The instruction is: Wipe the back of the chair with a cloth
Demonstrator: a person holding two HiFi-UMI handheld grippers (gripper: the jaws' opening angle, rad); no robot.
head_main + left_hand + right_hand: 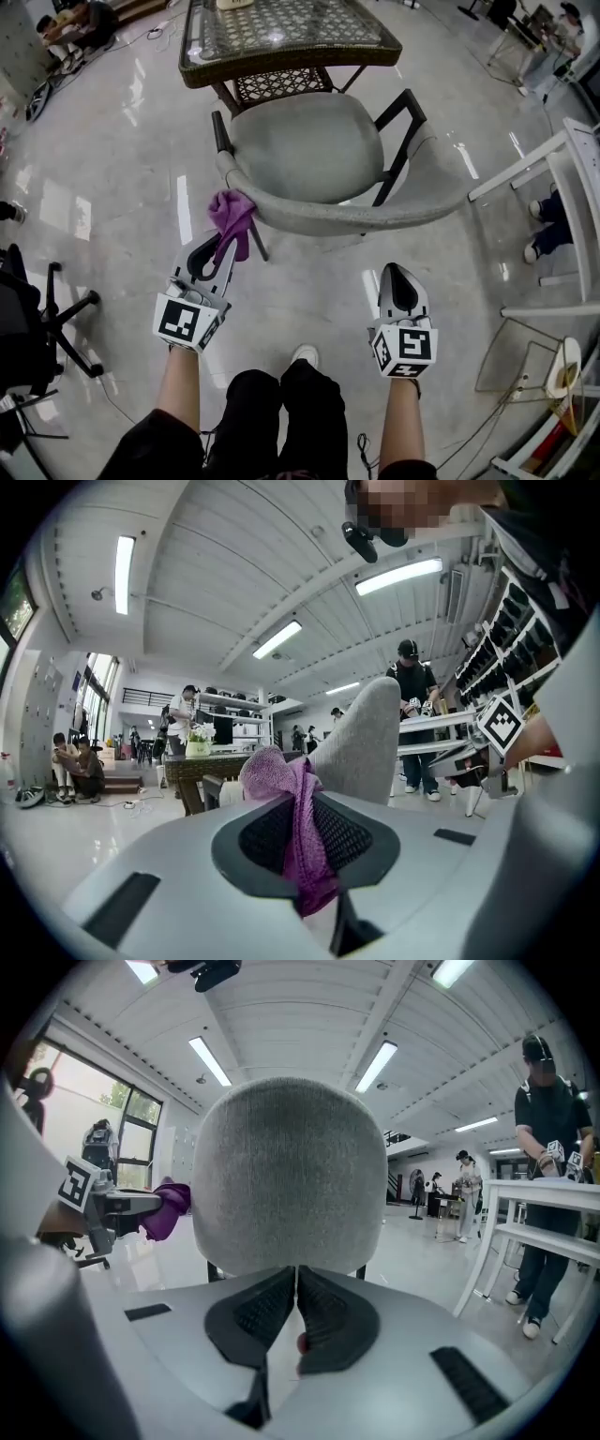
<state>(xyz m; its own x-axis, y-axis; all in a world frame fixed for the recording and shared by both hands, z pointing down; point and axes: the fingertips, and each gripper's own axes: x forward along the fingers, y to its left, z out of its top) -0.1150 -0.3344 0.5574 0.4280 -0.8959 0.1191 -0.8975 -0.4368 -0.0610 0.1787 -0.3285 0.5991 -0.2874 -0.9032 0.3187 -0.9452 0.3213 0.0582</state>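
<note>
Left gripper view shows the left gripper (300,808) clenched on the cloth (272,772). The cloth's bunched end pokes out just beyond the tips, against the chair back (361,733) (at the left end of its curved rail). The right gripper (296,1283) is closed on nothing, with the back straight ahead of it. The likely risk is that the textured rail drags the loosely bunched cloth out of the grip, leaving bare tips scraping the fabric.

No word, number or brand can be read anywhere; the only signs are the black-and-white square markers (181,322) on the cube of the left gripper (226,247) and on that of the right gripper (397,270), plain patterns without letters.
</note>
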